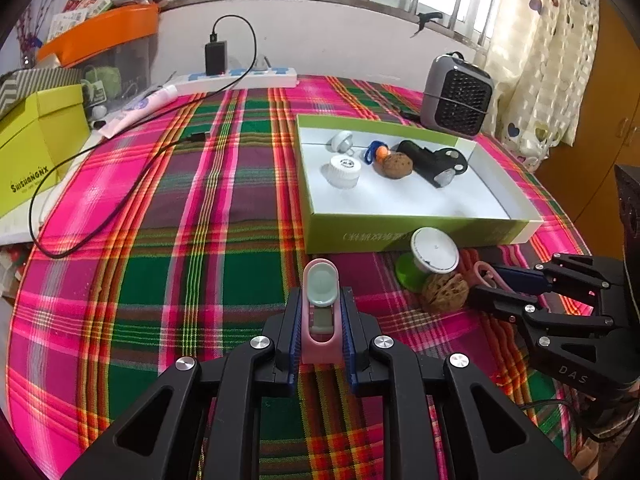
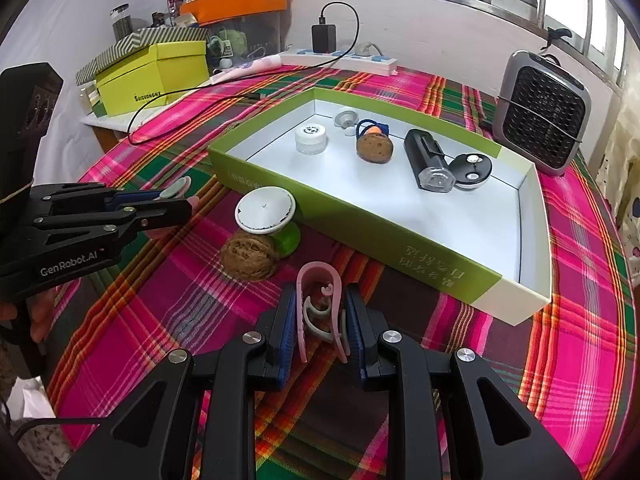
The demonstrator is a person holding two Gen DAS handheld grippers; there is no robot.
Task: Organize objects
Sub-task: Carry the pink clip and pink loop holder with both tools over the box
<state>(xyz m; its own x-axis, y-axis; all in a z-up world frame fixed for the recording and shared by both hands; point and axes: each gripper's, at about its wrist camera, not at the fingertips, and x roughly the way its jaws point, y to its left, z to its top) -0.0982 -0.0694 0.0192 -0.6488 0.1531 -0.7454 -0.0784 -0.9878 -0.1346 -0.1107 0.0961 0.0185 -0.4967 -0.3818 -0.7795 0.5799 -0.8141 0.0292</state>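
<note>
My left gripper (image 1: 320, 308) is shut on a pink clip with a grey-green pad (image 1: 320, 292), held just above the plaid cloth. My right gripper (image 2: 320, 312) is shut on a pink looped clip (image 2: 320, 304) in front of the green box lid (image 2: 360, 224). The right gripper also shows in the left wrist view (image 1: 508, 288). The lid holds a white jar (image 2: 311, 139), a walnut (image 2: 374, 147), a black torch (image 2: 428, 160) and a round black item (image 2: 472, 170). A second walnut (image 2: 249, 257) and a white-topped green spool (image 2: 266, 212) lie outside the lid.
A grey fan heater (image 2: 544, 120) stands at the back right. A power strip with a black charger (image 1: 216, 58) and its cable (image 1: 120, 184) cross the back left. A yellow-green box (image 1: 36, 148) sits at the left edge. The left gripper (image 2: 120, 208) is at left.
</note>
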